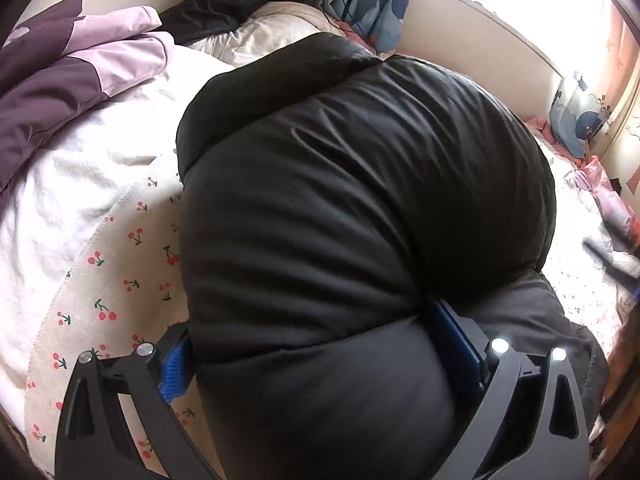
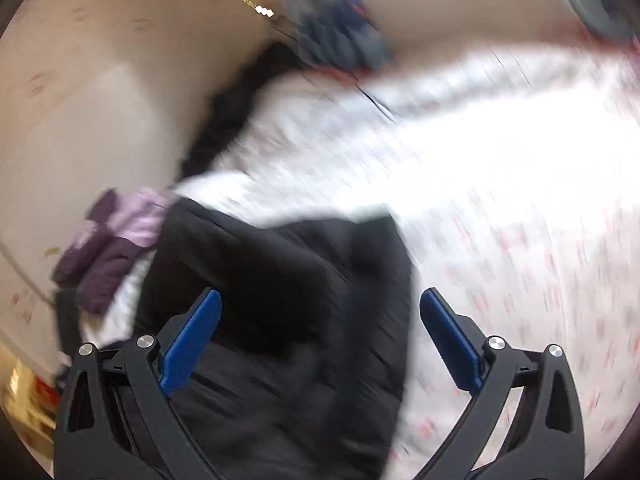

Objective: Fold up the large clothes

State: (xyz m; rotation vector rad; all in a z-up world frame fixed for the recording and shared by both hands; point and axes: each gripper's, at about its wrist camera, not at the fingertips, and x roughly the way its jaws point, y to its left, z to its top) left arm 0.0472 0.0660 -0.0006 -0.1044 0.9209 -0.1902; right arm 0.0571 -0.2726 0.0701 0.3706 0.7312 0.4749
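A black puffer jacket [image 1: 360,220] lies bundled on a cherry-print sheet [image 1: 120,280] on the bed. The left gripper [image 1: 320,360] spreads wide, its blue pads pressed against the jacket's bulk. The right gripper [image 2: 320,344] hangs open and empty above it.

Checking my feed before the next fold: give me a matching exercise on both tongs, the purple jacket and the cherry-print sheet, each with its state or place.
1 left tongs
2 right tongs
3 purple jacket
4 cherry-print sheet

A far left, on the white bedding
B apart, nothing between
C closed on the black jacket
D under the black jacket's left edge

Pairs: 1-C, 2-B, 3-A, 4-D
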